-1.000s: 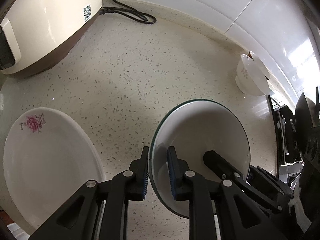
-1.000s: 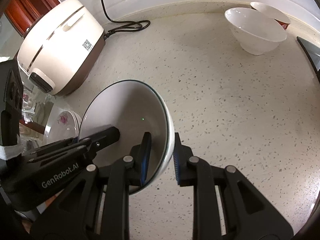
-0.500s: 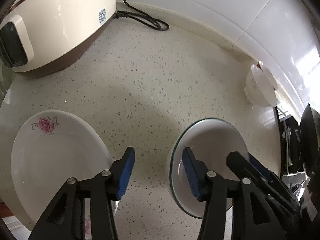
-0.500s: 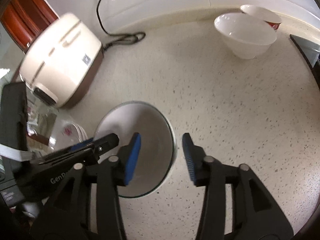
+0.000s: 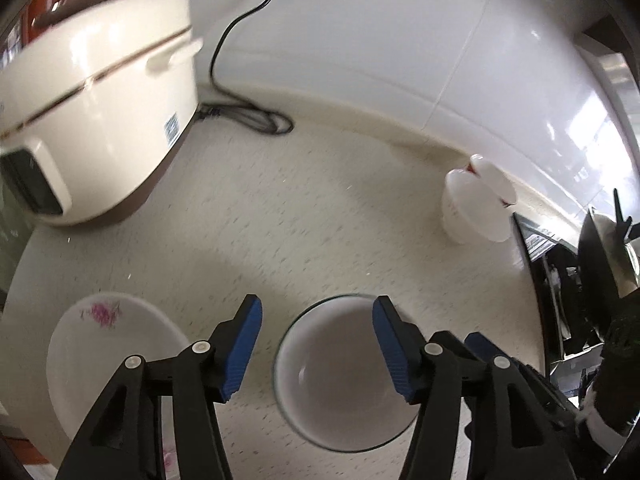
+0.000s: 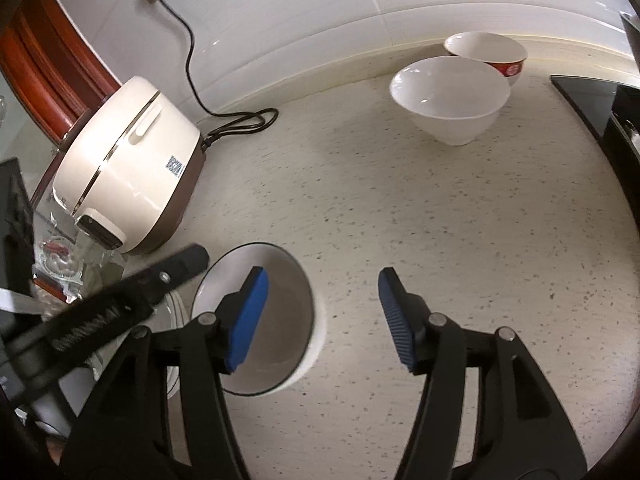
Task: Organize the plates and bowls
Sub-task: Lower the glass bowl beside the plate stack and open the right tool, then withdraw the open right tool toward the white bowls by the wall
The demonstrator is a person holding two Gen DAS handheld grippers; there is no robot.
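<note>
Two grippers hang over the speckled counter point(image 6: 440, 240), and neither holds anything. The left gripper point(image 5: 316, 344) has its jaws apart and opening wider, and the green-rimmed bowl point(image 5: 340, 376) sits on the counter below the gap between them, with the blue pads clear of its rim. The right gripper point(image 6: 324, 316) is likewise apart and opening; the same bowl point(image 6: 280, 280) lies just beyond and partly behind its left finger, and only bare counter shows between its pads. With one gripper on each side of the rim, the bowl looks to have been set down by both and let go, which suits a wide, smooth dish that one narrow pinch could tip.

Just left of the left gripper lies a flowered plate point(image 5: 108, 352), beside the bowl but apart from it. It seems the bowl was parked next to the plates rather than on them, keeping the kinds separate.

Far ahead and to the right of both grippers, near the wall, stand a plain white bowl point(image 6: 450, 96) and, touching or just behind it, a red-banded bowl point(image 6: 486, 52). These two are still well apart from the rest, so I judge they remain to be gathered. A rice cooker point(image 6: 128, 168) sits ahead and to the left, its cord point(image 6: 240, 120) trailing toward the wall, well clear of the dishes.
</note>
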